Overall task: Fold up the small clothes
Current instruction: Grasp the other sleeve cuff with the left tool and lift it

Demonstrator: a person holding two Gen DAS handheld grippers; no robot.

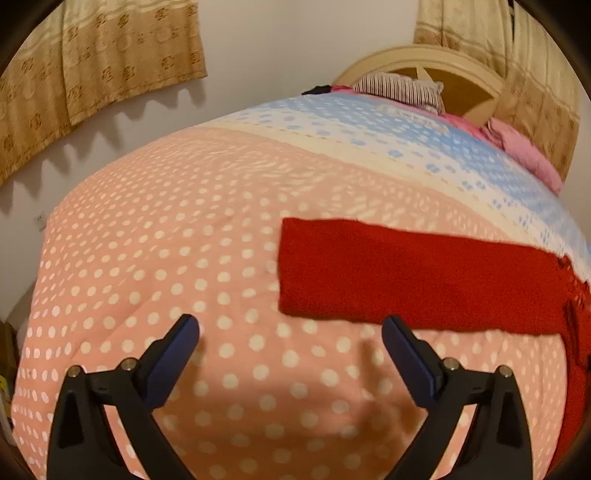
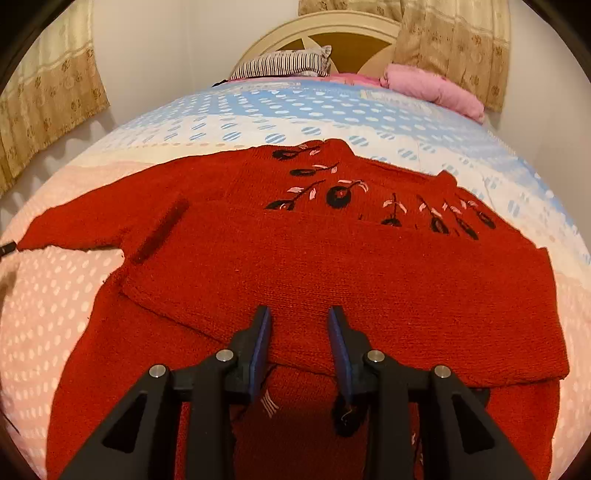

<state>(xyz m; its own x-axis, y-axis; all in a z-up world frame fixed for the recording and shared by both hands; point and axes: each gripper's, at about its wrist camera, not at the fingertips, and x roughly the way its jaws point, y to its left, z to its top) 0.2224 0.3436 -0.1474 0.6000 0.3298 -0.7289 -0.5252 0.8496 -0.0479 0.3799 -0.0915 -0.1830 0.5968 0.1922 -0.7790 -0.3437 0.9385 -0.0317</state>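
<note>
A red knitted sweater with black and pink embroidered flowers lies flat on the bed. One sleeve is folded across its body, and the other sleeve stretches out to the left. My right gripper hovers over the folded sleeve's lower edge. Its jaws stand a little apart and no cloth is pinched between them. In the left wrist view the outstretched red sleeve lies just beyond the right fingertip. My left gripper is wide open over the dotted quilt and holds nothing.
The bed carries a pink and blue polka-dot quilt. A striped pillow and a pink pillow lie by the cream headboard. Patterned curtains hang on the wall to the left.
</note>
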